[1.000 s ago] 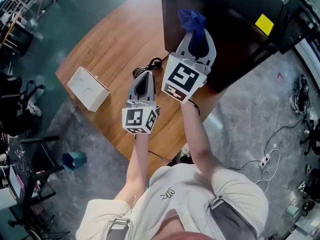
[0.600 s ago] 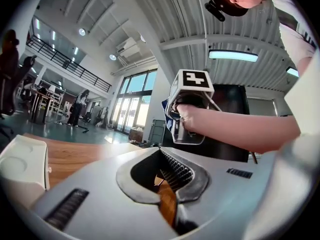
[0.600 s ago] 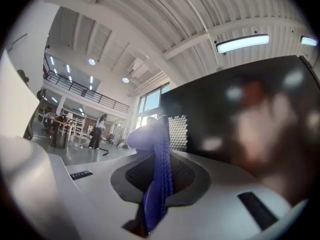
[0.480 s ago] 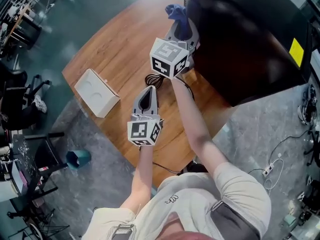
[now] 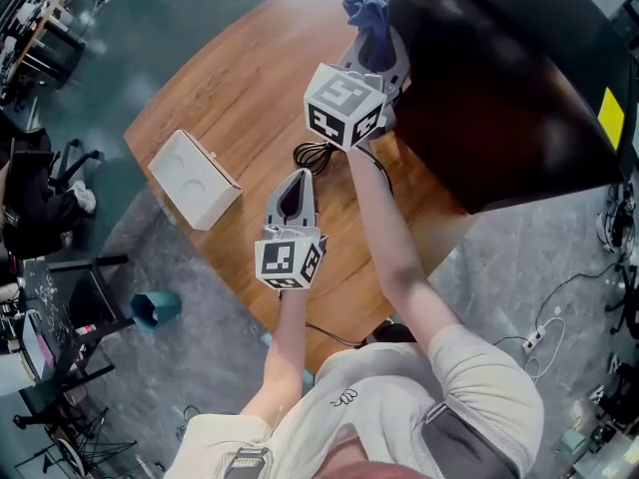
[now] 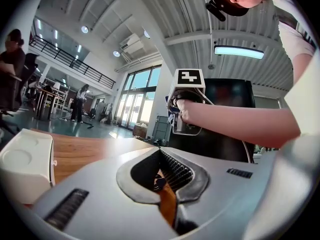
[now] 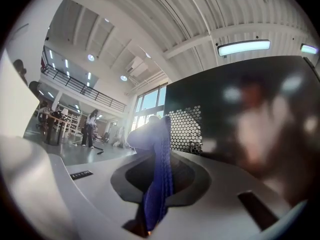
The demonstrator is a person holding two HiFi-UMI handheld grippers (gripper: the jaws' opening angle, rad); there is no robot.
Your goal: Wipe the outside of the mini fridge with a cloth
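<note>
The black mini fridge [image 5: 499, 98] stands on the right end of the round wooden table [image 5: 240, 88]. My right gripper [image 5: 372, 30] is shut on a blue cloth [image 5: 365, 13] and holds it at the fridge's left side, near its far corner. In the right gripper view the cloth [image 7: 161, 169] hangs between the jaws, with the glossy fridge wall [image 7: 250, 124] close on the right; whether they touch is unclear. My left gripper [image 5: 299, 176] hovers low over the table's near part, shut on nothing, pointing toward the fridge [image 6: 230, 91].
A white box [image 5: 195, 180] lies on the table's left edge. A coiled black cable [image 5: 318, 154] lies between the two grippers. Chairs and a teal bin [image 5: 155, 309] stand on the floor to the left. People stand far off in the hall.
The right gripper has carried the cloth from the fridge's near face round to its left side and farther away. The left gripper has hardly moved.
</note>
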